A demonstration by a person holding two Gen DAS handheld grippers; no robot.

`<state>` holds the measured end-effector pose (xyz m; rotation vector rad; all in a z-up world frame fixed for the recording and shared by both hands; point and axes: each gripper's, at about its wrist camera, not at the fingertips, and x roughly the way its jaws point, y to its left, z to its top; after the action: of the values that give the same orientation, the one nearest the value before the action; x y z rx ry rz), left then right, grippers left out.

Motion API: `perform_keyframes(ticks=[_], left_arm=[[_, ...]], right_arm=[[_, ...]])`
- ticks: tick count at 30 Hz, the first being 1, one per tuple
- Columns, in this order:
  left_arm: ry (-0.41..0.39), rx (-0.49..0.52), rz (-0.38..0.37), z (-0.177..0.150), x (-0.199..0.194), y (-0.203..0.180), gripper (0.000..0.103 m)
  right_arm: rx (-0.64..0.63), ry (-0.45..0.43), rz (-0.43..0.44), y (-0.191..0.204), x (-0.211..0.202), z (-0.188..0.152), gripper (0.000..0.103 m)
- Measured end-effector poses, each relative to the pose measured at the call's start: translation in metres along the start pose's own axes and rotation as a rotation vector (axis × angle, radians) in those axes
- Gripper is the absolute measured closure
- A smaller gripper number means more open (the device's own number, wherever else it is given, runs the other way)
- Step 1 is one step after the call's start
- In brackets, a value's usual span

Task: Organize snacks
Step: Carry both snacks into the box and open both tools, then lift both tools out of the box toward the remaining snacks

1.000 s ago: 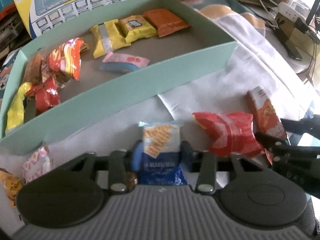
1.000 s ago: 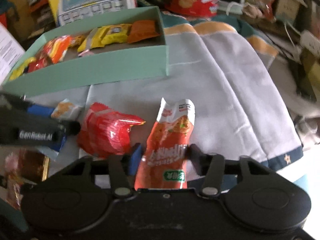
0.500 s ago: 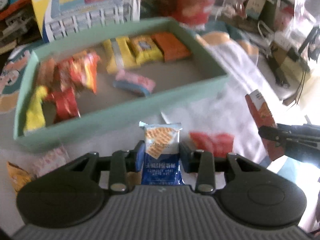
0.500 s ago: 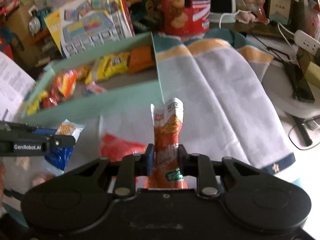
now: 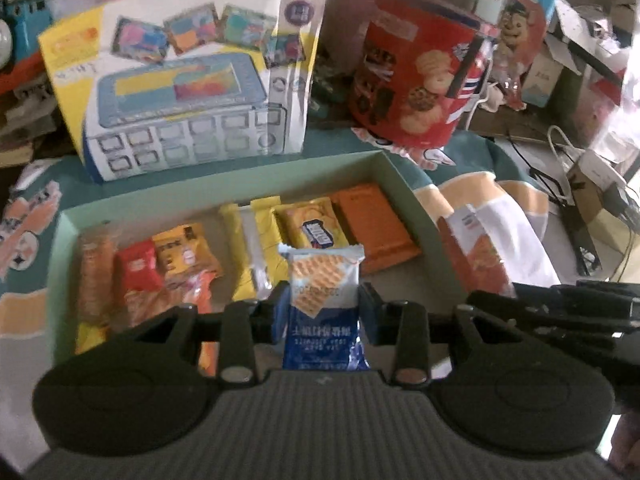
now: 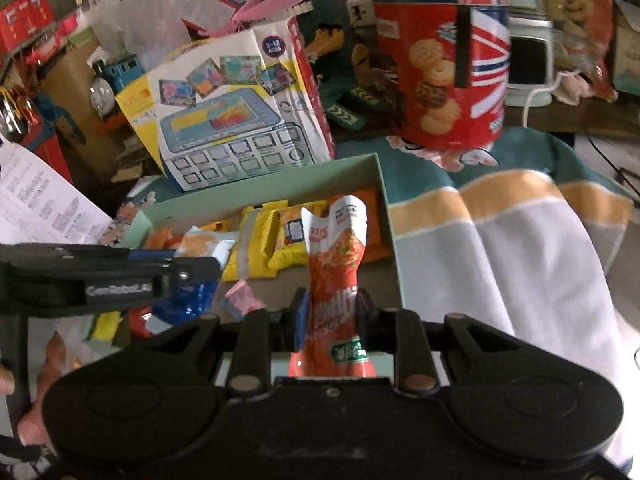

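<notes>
Pinching a blue-and-white foil cracker packet upright between its pads, the left gripper hangs over the shallow mint-green cardboard tray, whose near wall is hidden under its body. Ahead of its left finger lie a brown biscuit sleeve, a small red packet and an orange-yellow packet, though blur makes their edges hard to separate. Just beyond the held packet sit a yellow wrapper with a silver stripe, a yellow biscuit packet with a blue label and a flat orange packet at the tray's far right corner. Behind the tray stand a yellow-and-white toy box and, further right, a red round biscuit tin. To the right, the right gripper squeezes a tall orange-red snack pouch at its waist, holding it upright above the tray's right end, with a white-and-orange striped cloth spread off to its right side.
</notes>
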<state>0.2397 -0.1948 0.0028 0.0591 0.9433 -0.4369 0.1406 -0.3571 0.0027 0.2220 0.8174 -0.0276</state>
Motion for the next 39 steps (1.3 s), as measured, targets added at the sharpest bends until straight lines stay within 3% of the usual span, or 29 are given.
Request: perform_keyframes(ticks=[8, 9, 10, 11, 12, 13, 16, 26, 39], left_arm=[[0.047, -0.053, 0.011, 0.017, 0.049, 0.004, 0.067], [0.049, -0.051, 0.018, 0.017, 0.053, 0.004, 0.065], [0.048, -0.048, 0.034, 0.018, 0.055, 0.004, 0.055], [0.050, -0.043, 0.059, 0.018, 0.057, 0.003, 0.043], [0.049, -0.040, 0.084, 0.018, 0.057, 0.003, 0.018], [0.035, -0.037, 0.099, 0.017, 0.055, 0.004, 0.008], [0.026, -0.015, 0.115, 0.012, 0.048, 0.006, 0.008], [0.037, -0.006, 0.100, -0.020, 0.000, 0.012, 0.000], [0.050, 0.012, 0.082, -0.099, -0.062, 0.020, 0.000]], right_arm=[[-0.039, 0.015, -0.034, -0.007, 0.041, 0.025, 0.073], [-0.043, 0.011, -0.035, -0.008, 0.044, 0.027, 0.065], [-0.042, 0.004, -0.036, -0.008, 0.045, 0.028, 0.055], [-0.036, -0.005, -0.034, -0.009, 0.042, 0.027, 0.049], [-0.029, -0.021, -0.028, -0.009, 0.039, 0.029, 0.035], [-0.025, -0.039, -0.026, -0.009, 0.035, 0.029, 0.017], [-0.030, -0.093, -0.045, -0.006, 0.022, 0.027, 0.000], [0.024, -0.074, -0.061, -0.001, -0.015, 0.002, 0.000], [0.045, -0.037, -0.047, 0.034, -0.067, -0.070, 0.000]])
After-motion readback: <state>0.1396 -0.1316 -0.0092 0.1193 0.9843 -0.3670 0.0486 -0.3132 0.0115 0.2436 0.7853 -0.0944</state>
